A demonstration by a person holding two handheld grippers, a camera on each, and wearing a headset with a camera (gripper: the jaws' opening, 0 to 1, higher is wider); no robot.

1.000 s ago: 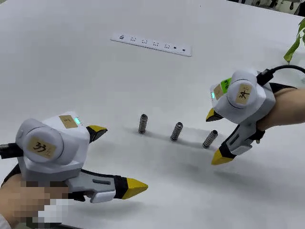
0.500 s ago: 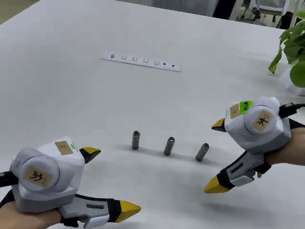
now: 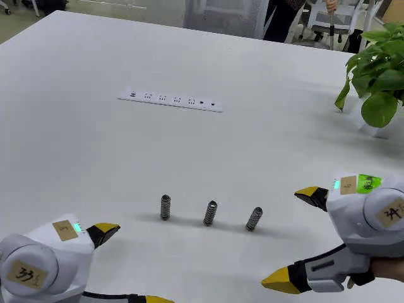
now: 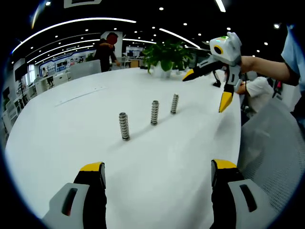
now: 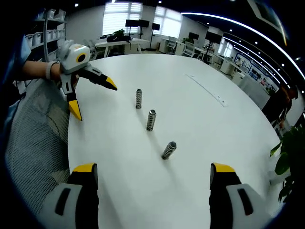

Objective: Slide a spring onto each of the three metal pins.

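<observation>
Three coil springs stand upright in a row on the white table, each around a pin: left spring, middle spring, right spring. My left gripper is open at the bottom left, short of the row, with nothing in it. My right gripper is open to the right of the row and also holds nothing. The left gripper view looks between its open jaws at the springs and the right gripper. The right gripper view has the springs and the left gripper.
A white power strip lies farther back on the table. A potted plant stands at the far right edge. Office chairs and a person are beyond the table. A mesh chair sits beside the near edge.
The head camera has tilted up, so more of the room shows. Both grippers have drawn back toward the near edge, the right one farther from the right spring. The springs have not moved.
</observation>
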